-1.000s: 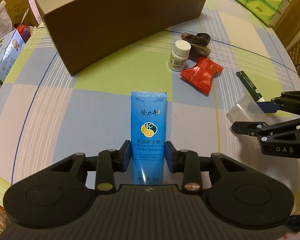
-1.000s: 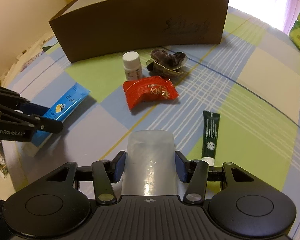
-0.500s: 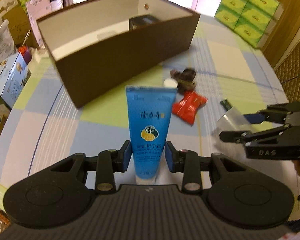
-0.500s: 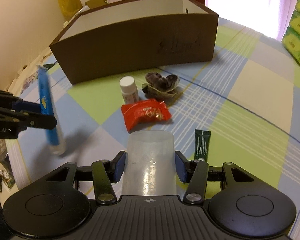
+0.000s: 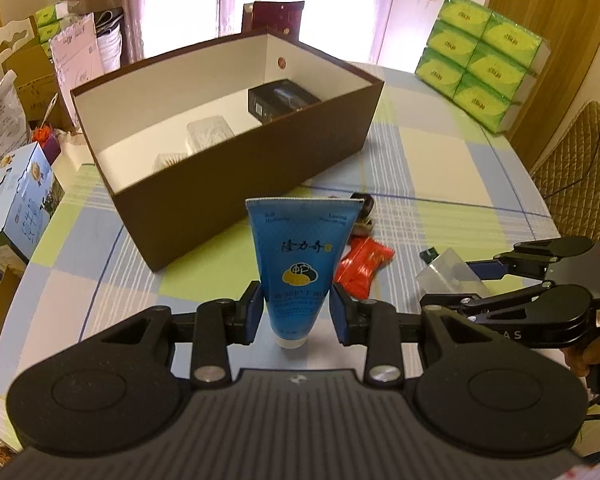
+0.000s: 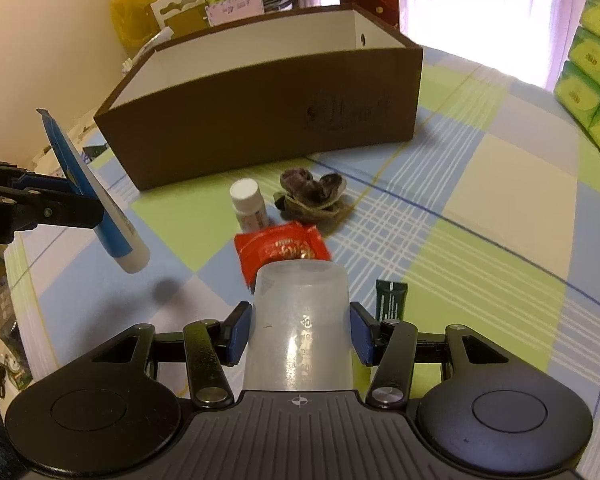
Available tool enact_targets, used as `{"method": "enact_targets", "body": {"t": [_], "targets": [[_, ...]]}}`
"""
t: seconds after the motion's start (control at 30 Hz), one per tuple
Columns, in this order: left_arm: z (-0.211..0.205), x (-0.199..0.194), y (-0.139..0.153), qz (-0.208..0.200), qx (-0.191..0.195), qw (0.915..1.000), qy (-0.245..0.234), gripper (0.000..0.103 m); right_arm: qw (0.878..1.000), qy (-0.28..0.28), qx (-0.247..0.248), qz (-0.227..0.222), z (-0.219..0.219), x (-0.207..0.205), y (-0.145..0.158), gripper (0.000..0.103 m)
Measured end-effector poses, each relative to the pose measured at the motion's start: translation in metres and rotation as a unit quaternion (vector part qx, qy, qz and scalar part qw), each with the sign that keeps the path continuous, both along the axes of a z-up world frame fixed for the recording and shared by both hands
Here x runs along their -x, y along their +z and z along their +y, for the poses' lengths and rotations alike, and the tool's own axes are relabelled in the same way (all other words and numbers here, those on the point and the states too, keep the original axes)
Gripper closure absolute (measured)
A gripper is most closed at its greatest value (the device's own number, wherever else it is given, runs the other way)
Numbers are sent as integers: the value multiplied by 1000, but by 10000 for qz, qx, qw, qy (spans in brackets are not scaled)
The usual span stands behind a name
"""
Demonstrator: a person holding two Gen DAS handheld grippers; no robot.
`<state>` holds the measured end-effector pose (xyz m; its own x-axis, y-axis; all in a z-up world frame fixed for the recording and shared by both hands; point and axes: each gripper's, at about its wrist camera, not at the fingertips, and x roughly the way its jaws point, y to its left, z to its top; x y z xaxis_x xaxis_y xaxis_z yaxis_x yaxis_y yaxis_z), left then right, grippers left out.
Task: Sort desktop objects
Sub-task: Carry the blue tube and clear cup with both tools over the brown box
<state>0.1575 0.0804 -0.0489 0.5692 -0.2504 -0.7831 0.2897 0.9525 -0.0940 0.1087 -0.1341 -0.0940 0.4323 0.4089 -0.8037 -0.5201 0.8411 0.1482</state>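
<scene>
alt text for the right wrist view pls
The right gripper clamps a translucent plastic cup above a checked tablecloth, facing an open brown cardboard box. At left, the left gripper holds a blue tube aloft.

Blue tube (image 5: 298, 264) reads "Soft Hydrating", "Lasting Nourishing".

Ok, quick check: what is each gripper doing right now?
Left gripper: shut on the blue hand cream tube, lifted off the table.
Right gripper: shut on the translucent plastic cup.
</scene>
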Motion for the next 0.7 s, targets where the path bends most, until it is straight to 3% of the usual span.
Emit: {"method": "enact_targets", "body": {"t": [0.7], "targets": [[23, -28, 74, -836, 375, 9957, 102, 73, 9962, 152, -352, -778, 25, -50, 66, 54]]}}
